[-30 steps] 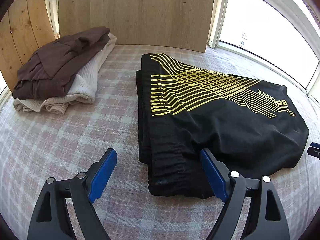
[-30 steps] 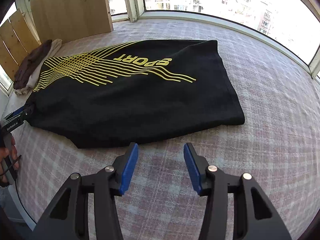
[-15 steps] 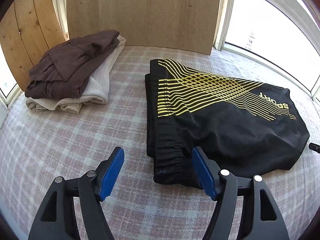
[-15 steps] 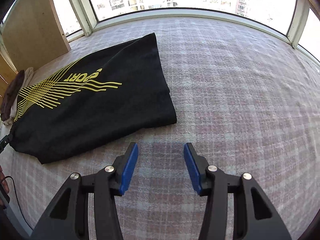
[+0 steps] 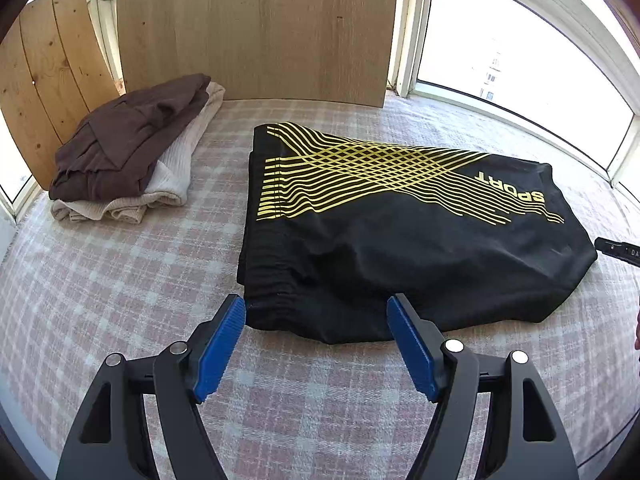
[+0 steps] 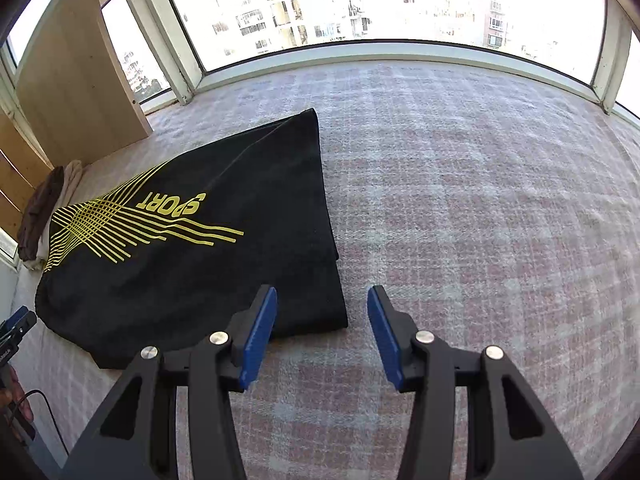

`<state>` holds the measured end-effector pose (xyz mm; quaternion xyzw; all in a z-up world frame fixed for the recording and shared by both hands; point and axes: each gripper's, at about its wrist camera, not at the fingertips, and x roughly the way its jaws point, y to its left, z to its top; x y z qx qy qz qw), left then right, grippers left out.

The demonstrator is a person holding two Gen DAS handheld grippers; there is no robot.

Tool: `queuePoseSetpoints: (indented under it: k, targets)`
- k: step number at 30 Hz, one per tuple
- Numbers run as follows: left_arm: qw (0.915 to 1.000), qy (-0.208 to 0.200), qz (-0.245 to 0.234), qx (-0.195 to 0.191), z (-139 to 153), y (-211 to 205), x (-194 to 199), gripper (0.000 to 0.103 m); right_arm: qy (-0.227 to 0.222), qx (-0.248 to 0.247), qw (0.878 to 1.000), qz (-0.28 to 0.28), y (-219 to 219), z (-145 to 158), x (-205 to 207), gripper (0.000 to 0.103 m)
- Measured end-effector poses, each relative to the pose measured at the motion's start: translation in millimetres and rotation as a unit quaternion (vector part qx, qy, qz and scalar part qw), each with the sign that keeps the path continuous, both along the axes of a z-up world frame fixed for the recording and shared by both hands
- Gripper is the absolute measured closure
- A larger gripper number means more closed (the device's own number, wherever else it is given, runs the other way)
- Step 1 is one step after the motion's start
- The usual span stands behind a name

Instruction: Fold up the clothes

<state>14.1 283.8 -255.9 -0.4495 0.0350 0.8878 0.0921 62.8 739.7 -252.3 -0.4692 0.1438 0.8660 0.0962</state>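
Black shorts [image 5: 400, 248] with yellow lines and the word SPORT lie flat on the plaid cloth [image 5: 120, 300]. My left gripper [image 5: 316, 312] hovers open over their near waistband corner, one blue pad on each side of it and neither touching. At the other end, my right gripper [image 6: 322, 294] stands open above the shorts' [image 6: 200, 272] near hem corner, gripping nothing. The right gripper's tip [image 5: 618, 250] shows at the right edge of the left wrist view. The left gripper's tip [image 6: 18, 320] shows at the left edge of the right wrist view.
A folded stack, brown garment [image 5: 132, 144] on a cream one [image 5: 176, 176], lies at the back left by wooden boards [image 5: 260, 28]. Windows [image 6: 360, 4] ring the surface. A hand [image 6: 12, 392] and a cable [image 6: 48, 408] are at the lower left of the right wrist view.
My left gripper has shifted right and up, and now frames the waistband corner with slightly narrower jaws. My right gripper has travelled along the near edge to the shorts' right end.
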Motion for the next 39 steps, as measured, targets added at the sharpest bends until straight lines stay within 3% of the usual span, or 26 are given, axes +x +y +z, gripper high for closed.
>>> queuePoseSetpoints:
  k: [5, 11, 16, 21, 26, 33, 39]
  targets:
    - [0.9995, -0.006, 0.024, -0.02, -13, -3, 0, 0.031, 0.006, 0.025, 0.999, 0.031, 15, 7, -44, 0.056]
    - [0.998, -0.014, 0.06, -0.009, -20, -20, -15, 0.031, 0.009, 0.04, 0.998, 0.056, 26, 13, -93, 0.056]
    - [0.9984, 0.004, 0.054, -0.018, -15, -17, -23, 0.031, 0.023, 0.038, 0.997, 0.061, 5, 27, -77, 0.056]
    - [0.9989, 0.002, 0.044, -0.017, -13, -24, -32, 0.031, 0.02, 0.061, 0.991, 0.114, -78, 37, -21, 0.056]
    - [0.9994, 0.009, 0.019, -0.026, -6, -38, -29, 0.031, 0.014, 0.06, 0.98, 0.191, -193, 28, 15, 0.056]
    - [0.9994, 0.019, -0.024, -0.018, 10, -76, -43, 0.031, 0.021, 0.135, 0.957, 0.255, -337, 11, 17, 0.056]
    - [0.9954, 0.053, -0.08, -0.01, 28, -79, -95, 0.027, 0.036, 0.222, 0.941, 0.252, -428, 4, 3, 0.056]
